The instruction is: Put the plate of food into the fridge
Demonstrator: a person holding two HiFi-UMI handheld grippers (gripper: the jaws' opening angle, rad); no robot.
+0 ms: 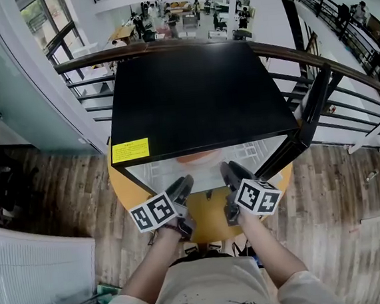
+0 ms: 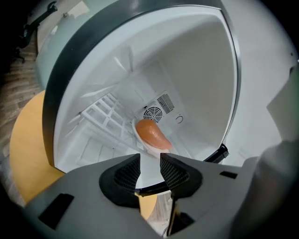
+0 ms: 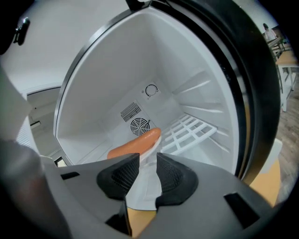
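Observation:
The small black fridge [image 1: 198, 100] stands open toward me on a round wooden table [image 1: 213, 220]. Inside, on the white floor near the back fan, lies a white plate [image 2: 145, 145] carrying an orange sausage-like piece of food [image 2: 152, 134]; the food [image 3: 135, 142] shows in the right gripper view too, and as an orange patch [image 1: 197, 158] in the head view. My left gripper [image 1: 182, 187] and right gripper [image 1: 228, 175] hover side by side just outside the fridge mouth. Both are open and empty, as the left gripper [image 2: 150, 161] and right gripper [image 3: 147, 161] show close up.
The fridge door [image 1: 312, 113] hangs open at the right. A white wire shelf [image 3: 189, 130] sits inside beside the plate. A curved railing [image 1: 343, 73] runs behind the fridge over a drop to a lower floor. A white panel [image 1: 35, 276] lies at lower left.

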